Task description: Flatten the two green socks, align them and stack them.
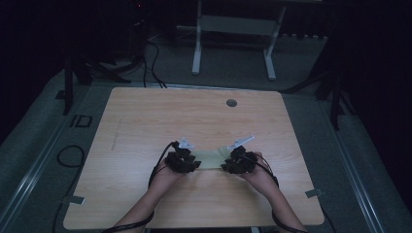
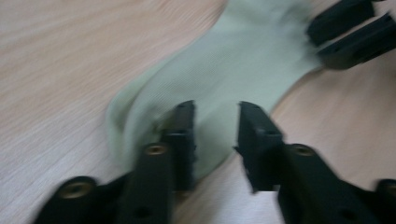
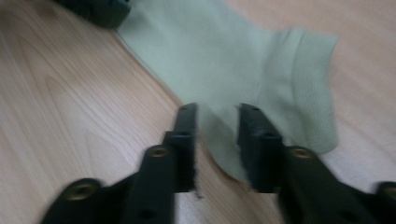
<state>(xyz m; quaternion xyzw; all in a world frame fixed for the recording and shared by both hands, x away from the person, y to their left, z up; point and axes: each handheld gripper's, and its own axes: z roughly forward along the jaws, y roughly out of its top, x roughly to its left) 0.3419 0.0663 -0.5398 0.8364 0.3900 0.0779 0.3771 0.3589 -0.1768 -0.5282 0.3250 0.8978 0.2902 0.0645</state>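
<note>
Flanking a pale sock (image 1: pixel 212 158), both tools (image 1: pixel 194 163) (image 1: pixel 226 166) gape over its ends.

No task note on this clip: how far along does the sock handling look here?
Early. Done: a pale green sock lies flat on the wooden table. In hand: the left hand-held gripper sits at its toe end and the right hand-held gripper at the cuff end, jaws open over the fabric, neither closed on it. Left: no fold or lift is visible yet.
</note>
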